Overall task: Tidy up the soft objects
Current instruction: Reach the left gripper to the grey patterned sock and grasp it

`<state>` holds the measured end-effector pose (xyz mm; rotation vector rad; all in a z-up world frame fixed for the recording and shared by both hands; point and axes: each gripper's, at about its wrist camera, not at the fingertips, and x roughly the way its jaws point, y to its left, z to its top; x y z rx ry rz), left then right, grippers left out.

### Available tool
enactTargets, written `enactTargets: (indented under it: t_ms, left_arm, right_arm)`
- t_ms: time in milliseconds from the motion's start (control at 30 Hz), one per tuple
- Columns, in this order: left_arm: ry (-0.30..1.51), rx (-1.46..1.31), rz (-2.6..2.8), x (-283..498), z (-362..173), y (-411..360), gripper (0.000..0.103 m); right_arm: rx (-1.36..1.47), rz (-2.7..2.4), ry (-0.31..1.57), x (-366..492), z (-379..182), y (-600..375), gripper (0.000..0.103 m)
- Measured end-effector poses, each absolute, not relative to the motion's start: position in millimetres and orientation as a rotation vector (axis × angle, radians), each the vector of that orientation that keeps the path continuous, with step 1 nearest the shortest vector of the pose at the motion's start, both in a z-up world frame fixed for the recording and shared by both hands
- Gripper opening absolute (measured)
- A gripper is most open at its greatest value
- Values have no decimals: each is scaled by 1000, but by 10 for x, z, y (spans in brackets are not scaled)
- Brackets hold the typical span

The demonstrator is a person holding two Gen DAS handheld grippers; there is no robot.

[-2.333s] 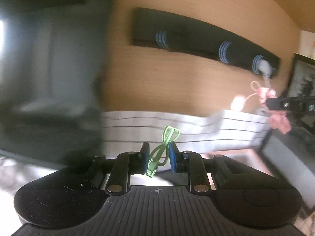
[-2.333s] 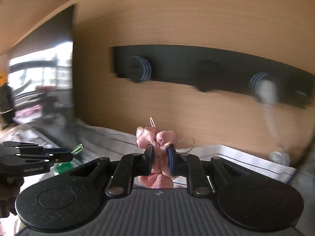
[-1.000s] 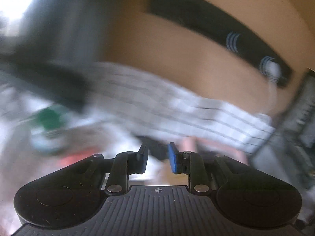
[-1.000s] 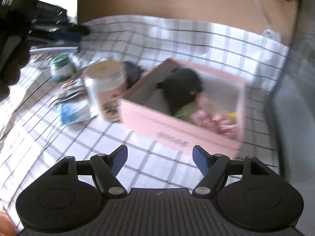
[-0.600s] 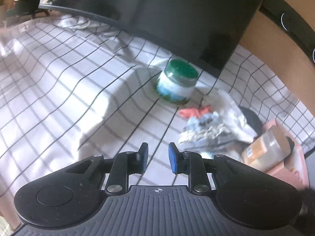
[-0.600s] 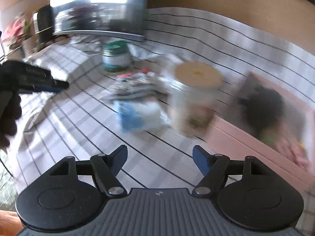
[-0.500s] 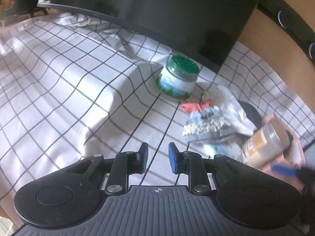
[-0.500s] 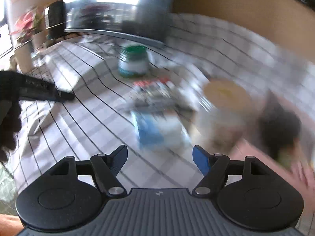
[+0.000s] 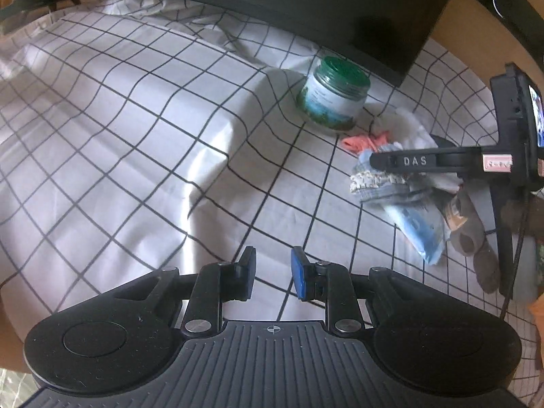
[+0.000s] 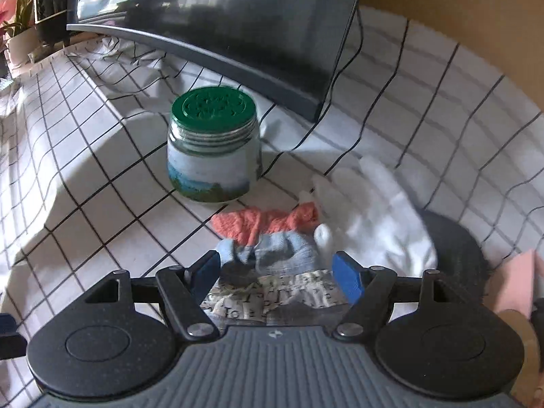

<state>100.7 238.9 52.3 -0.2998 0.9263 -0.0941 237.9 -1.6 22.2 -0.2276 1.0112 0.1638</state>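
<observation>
A pile of soft things lies on the checked cloth: a blue sock with an orange cuff (image 10: 272, 234), a white glove (image 10: 370, 210) and a printed cloth (image 10: 272, 299). My right gripper (image 10: 277, 273) is open and low over the pile, its blue fingers either side of the sock. In the left wrist view the pile (image 9: 384, 183) lies at the right under the right gripper's finger (image 9: 425, 161). My left gripper (image 9: 272, 273) is empty, with a small gap between its pads, over bare cloth.
A green-lidded jar (image 10: 214, 146) stands just behind the pile. A dark monitor (image 10: 238, 17) stands at the back. A pink box's corner (image 10: 516, 285) and a dark round thing (image 10: 455, 241) are at the right. A blue packet (image 9: 421, 227) lies beside the pile.
Both grippers let go of the pink and green items and swung down from the wall. The right gripper, now open, moved left past the pink box and low over the sock pile.
</observation>
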Motion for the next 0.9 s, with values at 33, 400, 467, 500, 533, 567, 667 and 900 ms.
enactTargets:
  t_ms: [33,400,467,500,533,567,667,900]
  left_arm:
    - [924,-306,-96,1010,522,2399,25]
    - [897,-318,-128,1237,563,2364,25]
    - [892,-315,-148,1279,579,2310,25]
    - [891,-312,-160,1303,584,2278,25]
    - [889,-307,-173,1321,587,2235,25]
    - [890,-300,-184,1340,589,2181,25]
    - [902,-274,-211,1382,569,1990,25]
    - [911,-167,-221,1453,475,1475,25]
  right_arm:
    - [-222,181,1014,2351,236,-11,52]
    - [-114,421,1052,1609,405,219,7]
    - [-101,446,1055,1459,398,227,13]
    - [-112,440,1048,1401,398,219,25]
    - [-131,429,1035,1338,412,202,34]
    - [-152,415,1013,1265,437,172,55]
    - [-203,372,962,1037,494,22,70]
    - [-160,244,1004,820,434,-512,70]
